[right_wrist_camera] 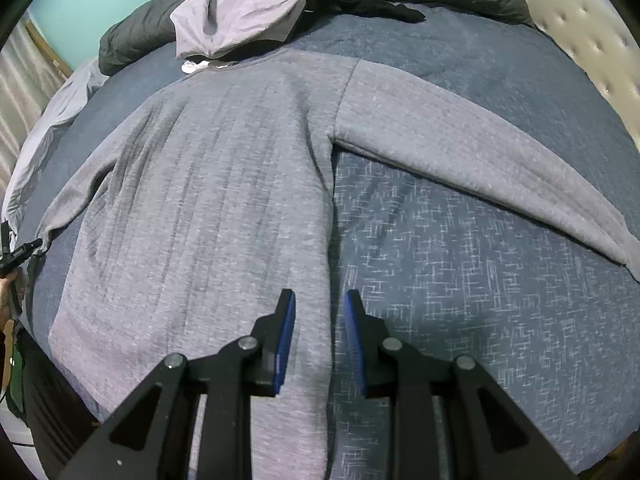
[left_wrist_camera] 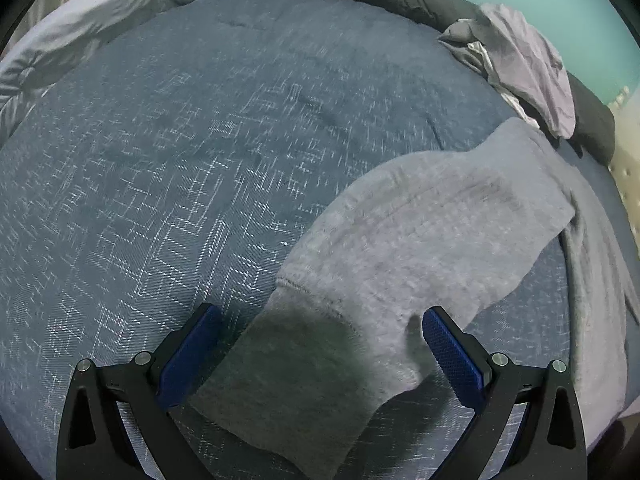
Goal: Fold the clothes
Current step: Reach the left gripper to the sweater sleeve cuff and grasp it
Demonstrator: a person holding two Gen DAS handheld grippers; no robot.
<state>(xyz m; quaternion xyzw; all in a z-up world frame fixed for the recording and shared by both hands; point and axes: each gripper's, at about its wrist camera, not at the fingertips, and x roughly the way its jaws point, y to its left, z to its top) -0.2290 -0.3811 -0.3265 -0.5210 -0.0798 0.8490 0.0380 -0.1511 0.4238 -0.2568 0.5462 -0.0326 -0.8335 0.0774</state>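
Grey sweater spread flat on the bed, a claw at each side of it.

The grey sweater [right_wrist_camera: 200,208] lies face-flat across the blue bedspread [right_wrist_camera: 480,280], filling the centre and left of the right wrist view, one sleeve [right_wrist_camera: 480,168] stretched toward the right edge, which looks like a layout meant for folding. The right claw [right_wrist_camera: 320,304] sits low in the frame with its jaws narrowed but gapped, straddling the sweater's side edge, nothing pinched as far as I can see. In the left wrist view the other sleeve's darker cuff [left_wrist_camera: 288,380] lies at the bottom centre between the wide-spread jaws of the left claw [left_wrist_camera: 320,320], seemingly placed to grasp it. A lilac garment [right_wrist_camera: 240,4] heaps at the top of the frame, likely waiting.
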